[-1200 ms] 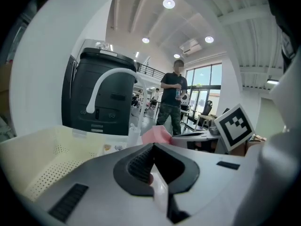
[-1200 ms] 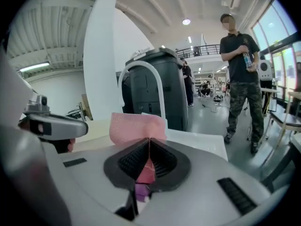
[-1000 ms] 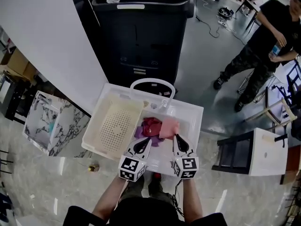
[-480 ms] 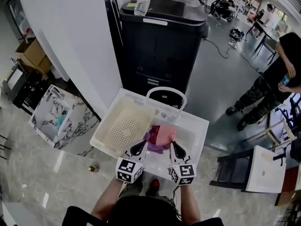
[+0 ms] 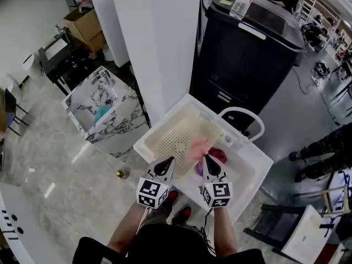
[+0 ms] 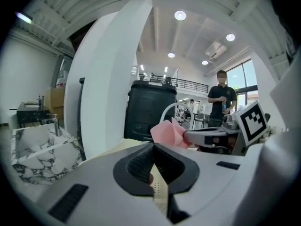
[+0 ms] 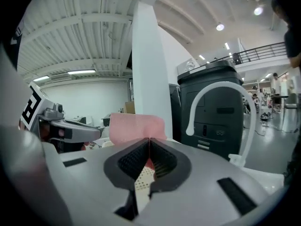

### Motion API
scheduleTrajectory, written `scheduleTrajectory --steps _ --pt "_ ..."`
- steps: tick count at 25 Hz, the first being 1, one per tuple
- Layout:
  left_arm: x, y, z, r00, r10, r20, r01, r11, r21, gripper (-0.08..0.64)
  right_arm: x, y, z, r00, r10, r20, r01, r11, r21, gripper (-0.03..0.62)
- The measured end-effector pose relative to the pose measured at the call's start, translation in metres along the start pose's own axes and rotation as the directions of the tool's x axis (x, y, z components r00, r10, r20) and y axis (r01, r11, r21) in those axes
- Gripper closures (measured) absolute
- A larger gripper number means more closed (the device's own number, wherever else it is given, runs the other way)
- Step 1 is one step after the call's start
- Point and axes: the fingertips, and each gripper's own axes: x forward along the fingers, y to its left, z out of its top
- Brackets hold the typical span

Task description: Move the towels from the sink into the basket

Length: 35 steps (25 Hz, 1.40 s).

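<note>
Obs.: the right gripper [image 5: 206, 159] has its jaws pinched together on the pink towel [image 5: 199, 147], with the cloth caught between the pads. The towel is held in the air at the jaw tips. From the head view it sits over the divider of the white sink unit [image 5: 258, 175], where the sink basin [image 5: 245, 166] meets the cream perforated basket [image 5: 173, 142].

Orientation: in the right gripper view the towel stands past the jaw tips as a broad flap, wider than tall, so its long axis runs crosswise to the jaws. From above it reads as a bunched strip pointing from the tips toward the basket side.

The left gripper [image 5: 169, 161] also has its jaws together, and I can make out nothing gripped (a small pinkish patch shows in the gap under the tips; I cannot tell what it is). It hovers just beside the right gripper, over the basket's near right corner, and its tips are apart from the pink towel.

A dark red towel [image 5: 218, 155] and a purple towel [image 5: 197, 170] lie crumpled in the sink basin against the divider, the purple one nearer the unit's front edge and partly hidden by the right gripper.

A white arched faucet [image 5: 242, 110] stands at the unit's far edge. A tall black bin [image 5: 247, 59] stands behind it.
</note>
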Motion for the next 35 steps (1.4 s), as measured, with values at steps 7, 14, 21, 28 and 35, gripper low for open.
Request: scheduleTrajectory --steps 7,14,21,28,35 --pt "-0.021 0.050 -0.014 0.995 0.104 0.000 -0.104 0.993 -0.050 0.555 0.060 0.032 -0.012 0.992 0.101 -0.073 -0.103 0.994 -0.028 0.558" --pt "-0.019 0.071 -0.028 0.991 0.133 -0.021 -0.134 0.988 -0.081 0.555 0.095 0.040 -0.044 0.970 0.135 -0.200 -0.140 0.990 -0.013 0.557" --pt "-0.017 0.083 -0.038 0.990 0.138 -0.039 -0.141 0.985 -0.100 0.555 0.113 0.047 -0.068 0.944 0.138 -0.298 -0.159 0.986 -0.046 0.557" --pt "-0.017 0.090 -0.041 0.989 0.139 -0.044 -0.143 0.984 -0.105 0.555 0.116 0.055 -0.069 0.940 0.162 -0.300 -0.185 0.982 -0.048 0.557" --pt "-0.014 0.087 -0.042 0.991 0.127 -0.050 -0.131 0.986 -0.101 0.555 0.114 0.064 -0.071 0.926 0.228 -0.300 -0.244 0.970 -0.017 0.414"
